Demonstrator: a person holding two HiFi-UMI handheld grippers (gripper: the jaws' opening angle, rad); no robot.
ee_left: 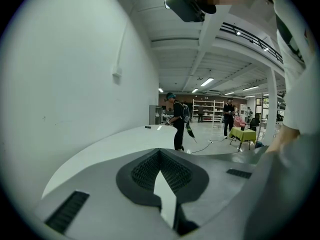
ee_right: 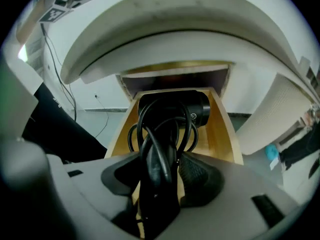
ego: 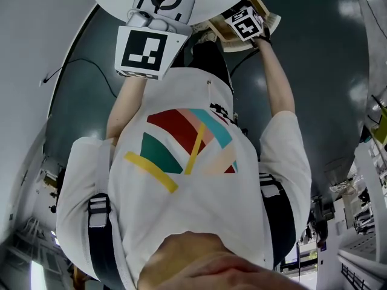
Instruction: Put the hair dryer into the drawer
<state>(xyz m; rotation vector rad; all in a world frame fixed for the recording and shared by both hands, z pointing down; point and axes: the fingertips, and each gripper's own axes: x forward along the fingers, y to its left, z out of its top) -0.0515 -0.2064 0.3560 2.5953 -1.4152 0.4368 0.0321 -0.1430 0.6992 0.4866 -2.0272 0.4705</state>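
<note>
The black hair dryer (ee_right: 175,109) has its cord looped around the handle. It hangs over the open wooden drawer (ee_right: 220,129), barrel toward the drawer's dark back. My right gripper (ee_right: 162,166) is shut on its handle and cord, pointing steeply down into the drawer. In the head view, the right gripper's marker cube (ego: 245,24) sits above the drawer (ego: 230,40). My left gripper (ee_left: 160,156) has its tips together with nothing between them, and it points out over a white curved tabletop (ee_left: 115,144). Its marker cube (ego: 145,50) shows in the head view, left of the drawer.
A white rounded tabletop (ee_right: 175,29) overhangs the drawer opening. A thin black cable (ee_right: 65,84) trails along the wall and floor to the left. Far off in the hall stand two people (ee_left: 178,121) and a table with a yellow-green cloth (ee_left: 243,134).
</note>
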